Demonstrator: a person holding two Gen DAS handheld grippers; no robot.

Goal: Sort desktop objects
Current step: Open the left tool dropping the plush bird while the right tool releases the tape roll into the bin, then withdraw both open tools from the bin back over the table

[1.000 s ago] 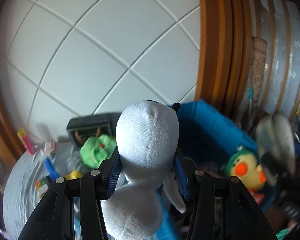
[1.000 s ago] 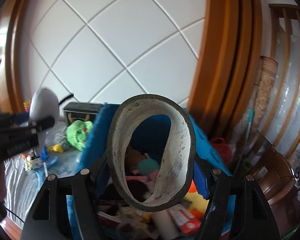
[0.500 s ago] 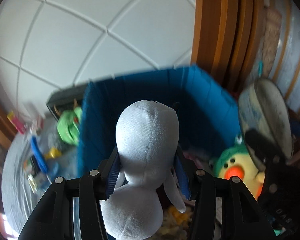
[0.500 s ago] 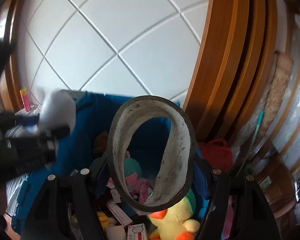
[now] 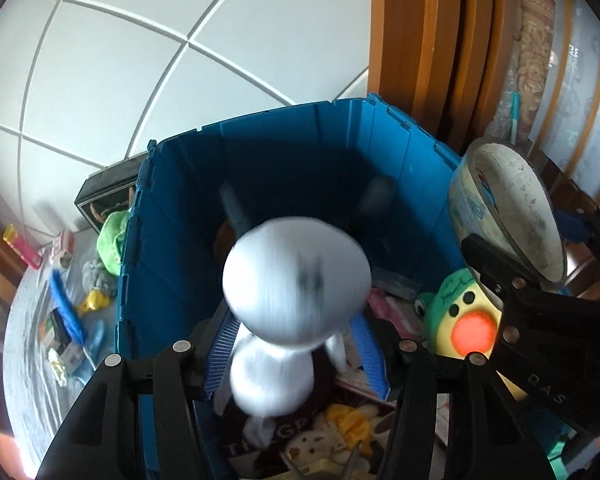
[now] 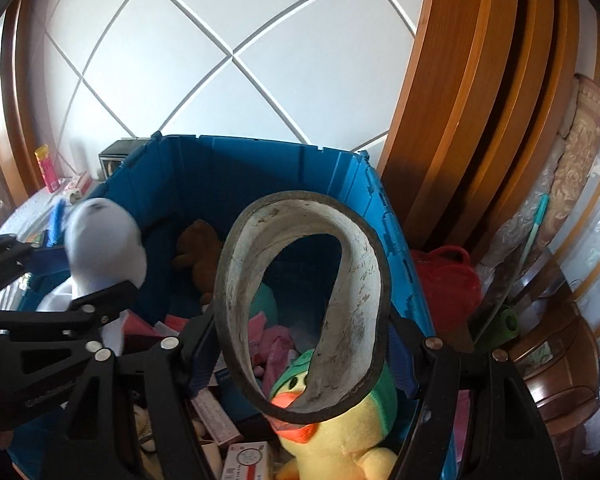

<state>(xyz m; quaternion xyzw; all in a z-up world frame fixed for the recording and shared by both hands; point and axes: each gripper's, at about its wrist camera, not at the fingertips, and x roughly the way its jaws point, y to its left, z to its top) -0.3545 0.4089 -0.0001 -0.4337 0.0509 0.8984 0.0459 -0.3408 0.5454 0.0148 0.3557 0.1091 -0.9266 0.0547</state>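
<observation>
Hidden/unclear: white plush toy (image 5: 296, 292) motion-blurred, face marks smeared; whether L pads touch it cannot be told. Bin floor mostly covered by clutter; boxes at lower edge cut off.
L gripper (image 5: 296, 354): fingers spread wide, blue pads (image 5: 222, 350) apart from toy's narrow neck; looks released. Tilted down over bin interior.
White plush toy, place: between L fingers, head ahead of tips, body hanging below, over the blue bin (image 5: 172, 240).
R gripper (image 6: 302, 344): closed on tape roll (image 6: 300, 312), squeezed to an oval, upright, hole facing cam. Held over bin's R part.
Tape roll, from L cam: R of L gripper, at bin's R rim.
Ahead-below R gripper: yellow duck plush (image 6: 340, 440), green hood, partly behind roll; pink cloth (image 6: 272, 336); brown plush (image 6: 198, 256) further in.
L of L gripper, outside bin: green toy (image 5: 110, 236), black box (image 5: 106, 196), small items on grey cloth, blurred.
</observation>
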